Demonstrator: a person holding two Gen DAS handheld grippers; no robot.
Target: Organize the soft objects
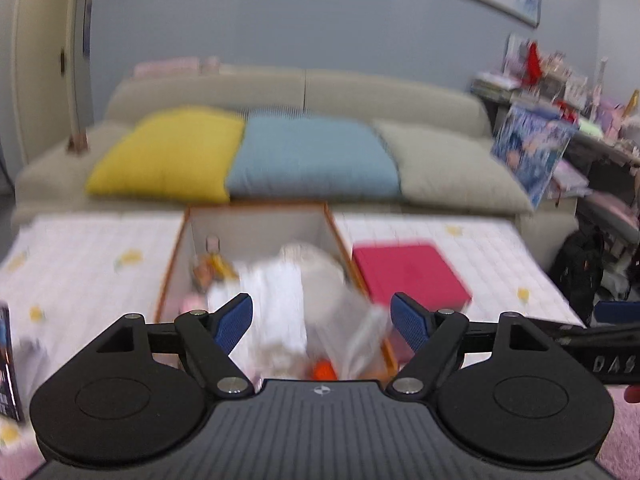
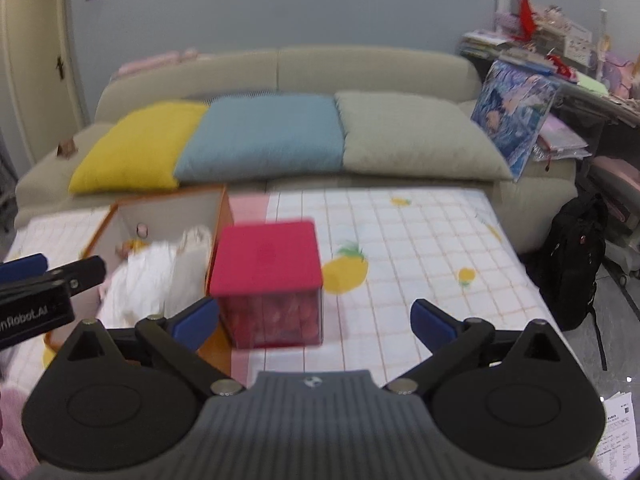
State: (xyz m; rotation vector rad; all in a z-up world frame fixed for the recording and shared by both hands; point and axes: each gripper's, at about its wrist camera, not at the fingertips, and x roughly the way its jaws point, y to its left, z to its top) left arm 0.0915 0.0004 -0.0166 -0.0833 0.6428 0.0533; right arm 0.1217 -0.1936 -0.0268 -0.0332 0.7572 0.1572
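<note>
An orange-edged storage box (image 1: 176,248) with white inner walls stands on the table and holds white soft things (image 1: 276,292), a clear bag (image 1: 360,336) and small toys. It also shows in the right wrist view (image 2: 224,208). My left gripper (image 1: 322,320) is open and empty, just above the box's near end. My right gripper (image 2: 314,322) is open and empty in front of a red-lidded clear box (image 2: 266,256) that stands beside the storage box. The left gripper's finger shows at the left edge of the right wrist view (image 2: 24,266).
The table wears a white checked cloth with pineapple prints (image 2: 400,240). Behind it is a beige sofa (image 2: 280,68) with yellow (image 2: 132,144), blue (image 2: 264,136) and grey (image 2: 412,136) cushions. A cluttered shelf (image 2: 560,48) and a black backpack (image 2: 572,256) stand at the right.
</note>
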